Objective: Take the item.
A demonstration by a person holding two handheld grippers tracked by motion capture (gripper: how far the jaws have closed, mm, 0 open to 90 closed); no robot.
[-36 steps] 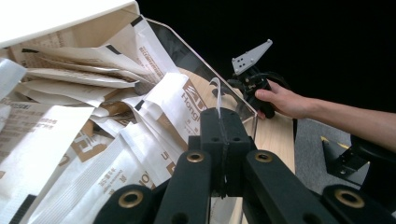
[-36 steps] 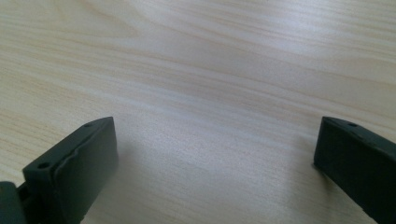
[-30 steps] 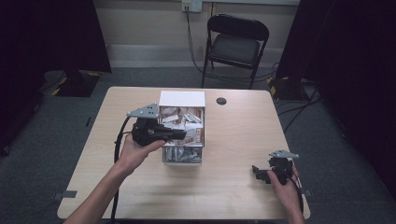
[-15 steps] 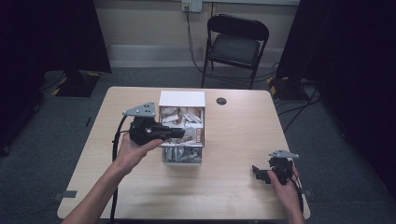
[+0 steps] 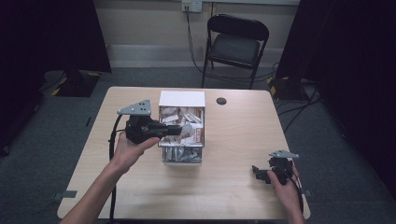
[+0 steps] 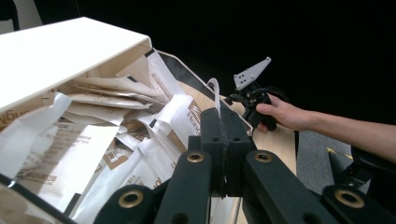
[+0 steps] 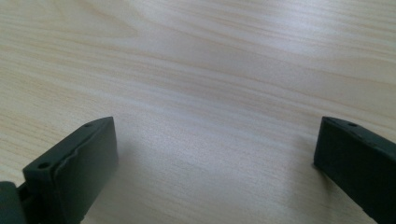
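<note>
Item: white box [image 5: 182, 99] of paper packets [image 5: 184, 122], set near the middle of the worktop [image 5: 233, 135], closer to its far edge; the lid is folded back toward the far edge.

Left gripper [image 5: 180, 130]: held over the box from its left side, jaws pointed toward the worktop's right edge. In the left gripper view the jaws are seen pressed together on a thin clear-edged packet [image 6: 215, 95], which stands up between them; the remaining packets lie loose below and to the left of the jaws. The pinched packet's long axis runs upward, away from the jaws, so a lift would be judged to draw it clear of the box.

Right gripper [image 5: 260, 171]: rested near the near right corner of the worktop, well apart from the box, jaws spread wide over bare wood.

Change since the earlier frames: the left gripper is seen slightly raised and shifted; the right gripper is unchanged.
</note>
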